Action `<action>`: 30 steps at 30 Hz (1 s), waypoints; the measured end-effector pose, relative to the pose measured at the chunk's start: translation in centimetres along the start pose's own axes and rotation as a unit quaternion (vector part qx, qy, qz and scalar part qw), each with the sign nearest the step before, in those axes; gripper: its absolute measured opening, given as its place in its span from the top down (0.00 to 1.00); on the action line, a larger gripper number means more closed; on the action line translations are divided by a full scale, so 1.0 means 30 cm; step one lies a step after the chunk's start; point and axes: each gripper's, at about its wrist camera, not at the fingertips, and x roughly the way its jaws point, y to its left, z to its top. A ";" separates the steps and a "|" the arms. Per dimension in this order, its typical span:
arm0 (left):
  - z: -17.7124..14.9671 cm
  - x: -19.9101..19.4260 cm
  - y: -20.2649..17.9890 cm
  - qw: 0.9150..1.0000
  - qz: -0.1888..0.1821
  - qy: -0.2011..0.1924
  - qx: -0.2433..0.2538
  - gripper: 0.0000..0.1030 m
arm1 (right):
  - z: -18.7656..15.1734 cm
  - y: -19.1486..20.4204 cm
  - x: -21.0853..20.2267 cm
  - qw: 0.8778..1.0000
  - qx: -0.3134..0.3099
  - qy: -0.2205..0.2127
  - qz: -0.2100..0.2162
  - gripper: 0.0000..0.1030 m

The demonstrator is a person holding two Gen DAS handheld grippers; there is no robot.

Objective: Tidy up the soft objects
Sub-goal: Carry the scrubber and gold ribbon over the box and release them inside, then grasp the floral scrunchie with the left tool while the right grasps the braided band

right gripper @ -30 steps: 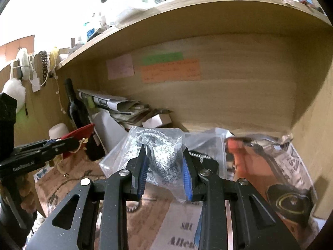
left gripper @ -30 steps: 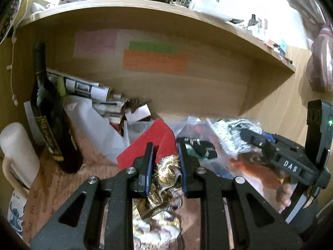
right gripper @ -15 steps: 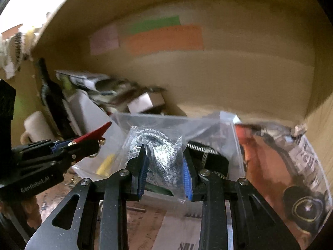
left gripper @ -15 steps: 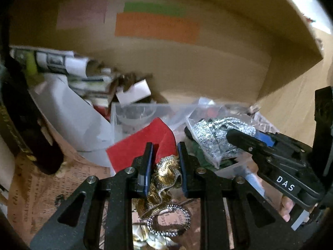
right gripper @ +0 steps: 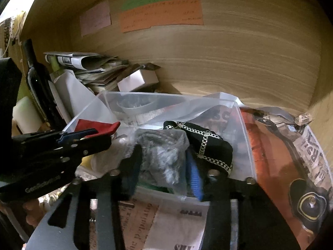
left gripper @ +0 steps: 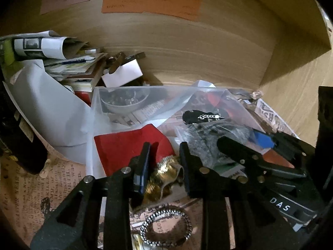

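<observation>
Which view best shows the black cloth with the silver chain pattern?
The right wrist view: the black cloth with silver chain pattern lies large and unobstructed inside the clear plastic bin. In the left wrist view it is small, far off and partly under plastic.

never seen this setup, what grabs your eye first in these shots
Both grippers are loaded over a clear plastic bin: the left gripper pinches a gold fabric piece beside a red cloth, and the right gripper clamps a bag of silvery material. An orange note glows on the wooden back wall.
</observation>
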 end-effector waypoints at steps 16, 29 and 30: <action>-0.097 -0.236 0.012 0.999 -0.026 -0.016 0.006 0.38 | -0.009 0.032 -0.252 0.997 -0.012 -0.073 0.020 0.23; -0.326 -0.134 0.036 0.996 -0.018 0.082 0.009 0.31 | -0.131 0.079 -0.243 0.998 -0.020 -0.020 0.055 0.21; -0.334 -0.130 0.040 0.996 -0.016 0.082 0.008 0.31 | -0.139 0.086 -0.234 0.998 -0.021 -0.013 0.060 0.21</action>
